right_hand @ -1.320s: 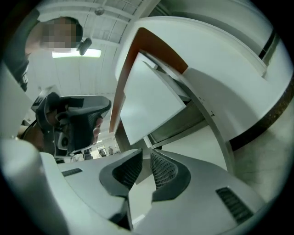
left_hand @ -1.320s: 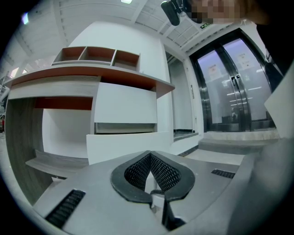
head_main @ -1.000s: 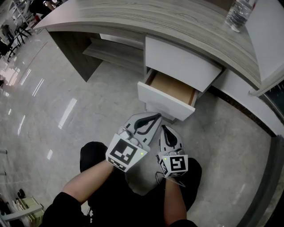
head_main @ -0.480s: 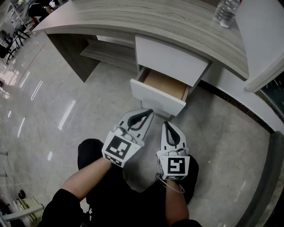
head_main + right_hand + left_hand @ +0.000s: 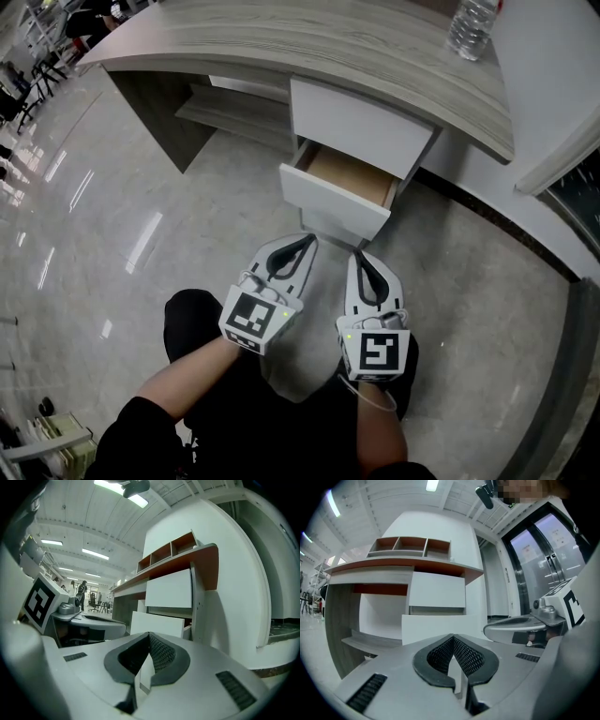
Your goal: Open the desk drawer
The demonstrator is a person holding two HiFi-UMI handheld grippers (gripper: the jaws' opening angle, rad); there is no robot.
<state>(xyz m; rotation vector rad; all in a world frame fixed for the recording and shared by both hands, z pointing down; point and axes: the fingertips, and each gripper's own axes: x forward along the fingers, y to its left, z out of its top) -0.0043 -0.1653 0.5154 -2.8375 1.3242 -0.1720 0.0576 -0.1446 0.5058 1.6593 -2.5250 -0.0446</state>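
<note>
Floor [image 5: 103, 234]: glossy and pale, it fills the left of the head view.
Shelf [image 5: 234, 108]: a low board under the left part of the desk, far left of the jaws.
Tabletop [image 5: 281, 37]: a curved wood-grain slab across the far side.
Left gripper [image 5: 307, 240]: held over the person's dark knees [image 5: 192, 323] and pointing at the desk. Its jaws are pressed together at the tips with nothing between them.
Drawer [image 5: 328, 199]: the lower of two white fronts. It is pulled out toward the person, with its wooden inside showing from above.
Upper drawer front [image 5: 361, 127]: flush with the desk, directly above and behind the open one.
Right gripper [image 5: 360, 255]: alongside the left one and apart from it. Its jaws are closed and empty.
Water bottle [image 5: 471, 26]: upright on the far right of the tabletop.
Key relation: the drawer lies just beyond both jaw tips, on the far side, and neither tip touches it. Its front panel runs left to right across the line the jaws point along. The right tip sits below the panel's right end and the left tip below its middle, so neither hand is clearly nearer.
Progress: judging by the exposed inside, the opening looks done or nearly done.
Views: only the head view looks into the drawer. The left gripper view meets the front panel square on, hiding how far out it stands, and adds open compartments [image 5: 410, 545] above the tabletop. The right gripper view catches the drawer's side gap.
</note>
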